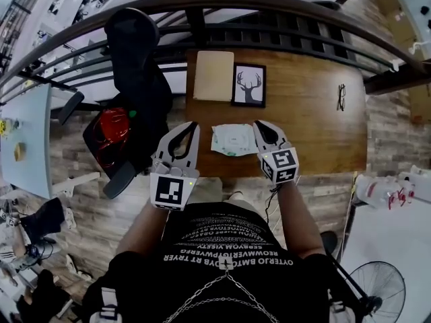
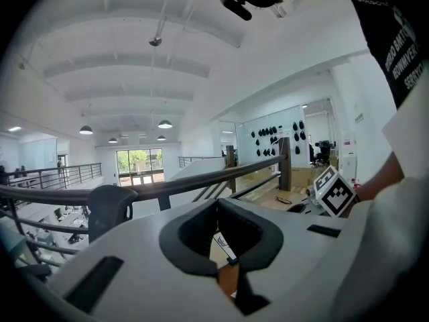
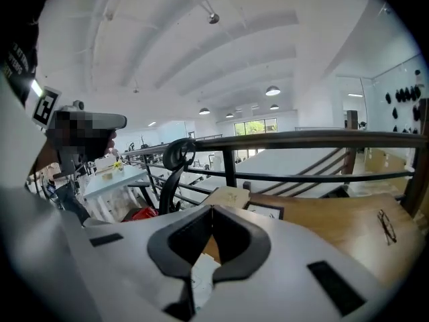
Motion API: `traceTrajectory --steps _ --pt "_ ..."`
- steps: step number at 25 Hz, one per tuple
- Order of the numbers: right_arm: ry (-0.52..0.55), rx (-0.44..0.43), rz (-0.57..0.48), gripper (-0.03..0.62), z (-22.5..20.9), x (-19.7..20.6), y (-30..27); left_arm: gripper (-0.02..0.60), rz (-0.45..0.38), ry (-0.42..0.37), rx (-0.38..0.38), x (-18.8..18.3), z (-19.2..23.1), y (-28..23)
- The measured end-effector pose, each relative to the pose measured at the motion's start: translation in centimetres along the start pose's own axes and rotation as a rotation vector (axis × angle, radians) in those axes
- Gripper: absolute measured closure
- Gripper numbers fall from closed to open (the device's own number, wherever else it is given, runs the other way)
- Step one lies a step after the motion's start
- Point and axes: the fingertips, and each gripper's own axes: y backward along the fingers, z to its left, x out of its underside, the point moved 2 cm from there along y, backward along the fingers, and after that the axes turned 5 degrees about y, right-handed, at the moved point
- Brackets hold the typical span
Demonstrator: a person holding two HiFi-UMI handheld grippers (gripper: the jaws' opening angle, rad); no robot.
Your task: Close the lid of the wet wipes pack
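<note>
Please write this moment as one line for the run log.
left claw: shut, empty | right claw: shut, empty | wet wipes pack: on table, between both claws

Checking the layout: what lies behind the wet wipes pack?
A framed deer picture and a beige pad, both uncovered; the right gripper covers one edge of the wet wipes pack.

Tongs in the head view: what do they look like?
The left tongs and right tongs are light grey plastic, with curved jaws lined in black. Each carries a white cube printed with black square markers. A thin black cable hangs from the right one. The person wears a black T-shirt with white lettering.
</note>
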Motion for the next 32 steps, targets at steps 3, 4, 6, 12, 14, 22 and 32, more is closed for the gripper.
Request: traceTrajectory --steps 3,4,6,12,14,22,32 --pt "0.0 -0.004 0.032 0.579 -0.1 1.1 -0.9 0.554 -0.006 0.01 0.004 0.2 0.0 0.1" --pt "-0.001 -0.006 0.041 0.579 0.0 1.4 -1.3 0.554 -0.006 0.012 0.005 0.2 0.0 0.2" --pt "-0.007 -0.009 0.062 0.579 0.1 2.2 -2.0 0.554 0.005 0.003 0.011 0.2 0.0 0.4" --pt "-0.019 -0.015 0.118 0.579 -0.2 4.7 -3.7 0.554 0.031 -0.01 0.021 1.0 -0.1 0.9" --pt "-0.032 -0.025 0.132 0.577 -0.4 5.5 -4.1 0.554 0.037 -0.005 0.015 1.3 0.1 1.0" --pt "-0.071 -0.113 0.202 0.439 0.6 7.9 -5.3 0.554 0.045 -0.005 0.012 1.7 0.5 1.2" --pt "-0.067 -0.143 0.275 0.437 1.3 10.6 -6.3 0.554 0.065 -0.011 0.009 2.5 0.3 2.2"
